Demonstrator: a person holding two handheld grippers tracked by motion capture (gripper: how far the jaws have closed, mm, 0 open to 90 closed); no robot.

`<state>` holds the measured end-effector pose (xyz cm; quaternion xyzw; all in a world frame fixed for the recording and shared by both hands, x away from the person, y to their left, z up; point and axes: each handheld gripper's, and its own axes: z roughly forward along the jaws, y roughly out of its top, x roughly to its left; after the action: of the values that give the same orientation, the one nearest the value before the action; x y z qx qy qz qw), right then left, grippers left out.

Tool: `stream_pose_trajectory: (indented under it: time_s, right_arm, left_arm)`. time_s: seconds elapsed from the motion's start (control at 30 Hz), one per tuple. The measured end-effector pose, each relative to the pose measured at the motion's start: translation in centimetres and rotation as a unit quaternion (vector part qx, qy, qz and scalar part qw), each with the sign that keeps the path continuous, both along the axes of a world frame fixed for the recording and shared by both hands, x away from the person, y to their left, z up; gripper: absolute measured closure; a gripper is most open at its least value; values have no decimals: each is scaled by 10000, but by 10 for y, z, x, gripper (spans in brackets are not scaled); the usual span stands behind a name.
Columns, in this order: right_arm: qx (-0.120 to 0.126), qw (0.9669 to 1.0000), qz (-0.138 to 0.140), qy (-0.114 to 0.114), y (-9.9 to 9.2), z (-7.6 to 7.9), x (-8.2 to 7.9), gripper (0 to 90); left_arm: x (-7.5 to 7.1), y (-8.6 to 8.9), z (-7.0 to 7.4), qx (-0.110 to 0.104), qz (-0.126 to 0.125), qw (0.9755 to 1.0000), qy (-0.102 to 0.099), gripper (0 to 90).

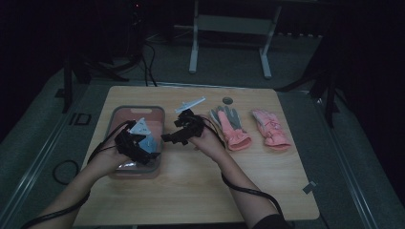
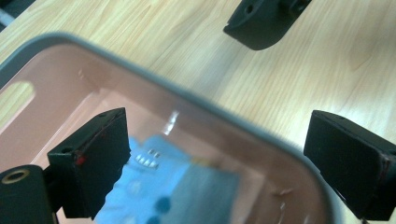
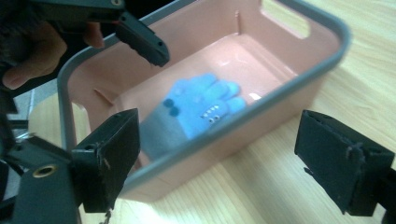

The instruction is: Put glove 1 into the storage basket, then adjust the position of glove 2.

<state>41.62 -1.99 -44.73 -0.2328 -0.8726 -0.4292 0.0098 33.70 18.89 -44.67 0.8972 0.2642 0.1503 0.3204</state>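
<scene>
A blue and grey glove (image 3: 196, 112) lies flat on the floor of a pink bin (image 3: 299, 88) with a grey rim. In the high view the bin (image 1: 138, 110) stands at the table's left. My left gripper (image 1: 145, 145) hangs open over the bin's right side, nothing between its jaws. From the left gripper view, the glove (image 2: 163, 196) is below the open gripper (image 2: 219, 163), which straddles the bin rim (image 2: 187, 93). My right gripper (image 1: 171, 137) is open just outside the bin's right wall, pointing at it. The right gripper (image 3: 224, 161) holds nothing.
Two pink gloves lie on the wooden table right of the bin, one with a grey palm (image 1: 229, 126) and one farther right (image 1: 271, 129). A small dark disc (image 1: 227, 100) sits near the far edge. Cables trail from both grippers toward the near edge.
</scene>
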Motion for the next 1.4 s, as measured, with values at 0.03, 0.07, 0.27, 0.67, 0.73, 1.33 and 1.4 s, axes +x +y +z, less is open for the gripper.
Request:
stream_pose_trajectory:
  time_s: [0.03, 0.07, 0.27, 0.67, 0.73, 1.33, 1.4]
  right_arm:
    - [7, 10000, -15, -37, -4, 1, -1, 143]
    - [29, 9999, -30, -96, -8, 2, -3, 142]
    - [-5, 9995, -35, -322, -30, 2, -14, 143]
    - [0, 9992, -301, -254, -80, -8, -18, 142]
    - [-81, 9991, -335, -266, -87, -12, -20, 142]
    - [-299, 9952, -932, -45, -161, -38, -25, 174]
    - [-392, 9937, -1043, -112, -168, -42, -23, 235]
  left_arm:
    - [-1, -3, 1, -22, 30, 10000, -40, 73]
    - [-1, -6, 2, -57, 48, 9999, -72, 73]
    - [-12, -32, 4, -367, -229, 9991, -22, 73]
    - [-36, -83, -6, -711, -600, 9956, 113, 73]
    - [-38, -93, -12, -693, -641, 9954, 176, 73]
    - [-54, -133, -67, -859, -816, 9925, 303, 73]
    - [-55, -135, -73, -862, -837, 9922, 331, 73]
